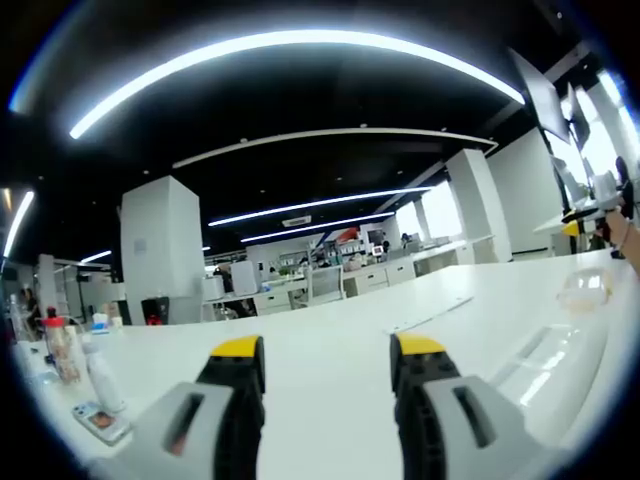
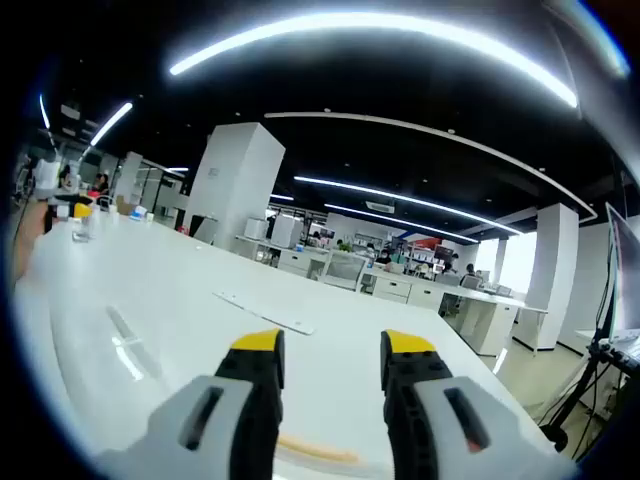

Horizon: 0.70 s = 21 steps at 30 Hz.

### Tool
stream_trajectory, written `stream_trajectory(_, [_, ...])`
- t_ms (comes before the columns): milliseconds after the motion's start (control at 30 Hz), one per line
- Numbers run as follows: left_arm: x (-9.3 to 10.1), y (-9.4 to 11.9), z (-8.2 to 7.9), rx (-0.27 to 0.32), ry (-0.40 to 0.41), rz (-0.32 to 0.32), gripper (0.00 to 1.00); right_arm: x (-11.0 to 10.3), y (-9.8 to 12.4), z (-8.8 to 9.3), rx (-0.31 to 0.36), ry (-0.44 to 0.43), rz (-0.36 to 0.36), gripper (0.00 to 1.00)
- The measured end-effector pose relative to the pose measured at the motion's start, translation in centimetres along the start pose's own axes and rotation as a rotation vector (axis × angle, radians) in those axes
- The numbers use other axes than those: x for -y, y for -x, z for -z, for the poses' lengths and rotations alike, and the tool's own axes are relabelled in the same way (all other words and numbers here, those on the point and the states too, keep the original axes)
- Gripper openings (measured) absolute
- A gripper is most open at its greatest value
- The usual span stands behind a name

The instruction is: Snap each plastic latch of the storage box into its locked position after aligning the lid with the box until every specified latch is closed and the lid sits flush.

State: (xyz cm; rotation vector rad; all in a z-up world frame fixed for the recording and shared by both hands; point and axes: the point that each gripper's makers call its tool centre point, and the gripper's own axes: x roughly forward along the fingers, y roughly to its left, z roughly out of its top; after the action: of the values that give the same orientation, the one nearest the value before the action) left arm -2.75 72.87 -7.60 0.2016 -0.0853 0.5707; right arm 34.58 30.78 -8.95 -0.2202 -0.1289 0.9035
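My left gripper (image 1: 328, 350) stands open above a white table (image 1: 330, 320), its two yellow-tipped jaws wide apart with nothing between them. To its right lies a clear plastic piece (image 1: 560, 350) that glints in the light; I cannot tell whether it is the box or the lid. A small clear shape (image 1: 586, 288) sits beyond it. My right gripper (image 2: 333, 343) is also open and holds nothing. A clear plastic surface (image 2: 115, 340) with bright streaks lies to its left. Under the right jaws a tan strip (image 2: 312, 452) shows.
Bottles (image 1: 62, 348) and a small card-like item (image 1: 100, 420) stand at the table's left end. A person's hand (image 1: 622, 232) shows at the far right edge. A thin flat strip (image 2: 262, 311) lies on the table. Office desks and white pillars (image 2: 238, 180) stand behind.
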Motion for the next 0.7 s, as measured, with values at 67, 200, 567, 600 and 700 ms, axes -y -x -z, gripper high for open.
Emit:
stream_trajectory(67, [-0.09, -0.01, 0.04, 0.000, 0.000, -0.003, 0.50, 0.00, -0.08, 0.15, -0.006, -0.002, -0.002, 0.38])
stream_trajectory(200, [-0.08, -0.10, 0.13, -0.003, -0.001, -0.002, 0.50, -0.07, -0.20, 0.26, -0.010, 0.001, -0.005, 0.38])
stream_trajectory(567, [0.07, -0.55, 0.62, -0.026, -0.018, 0.002, 0.49, -0.41, -0.52, 0.77, -0.027, 0.000, -0.018, 0.37])
stream_trajectory(600, [0.20, -0.63, 0.70, -0.029, -0.020, 0.005, 0.49, -0.47, -0.54, 0.80, -0.029, 0.001, -0.020, 0.37])
stream_trajectory(700, [0.56, -0.79, 0.91, -0.038, -0.028, 0.013, 0.49, -0.63, -0.68, 0.98, -0.033, 0.002, -0.026, 0.37])
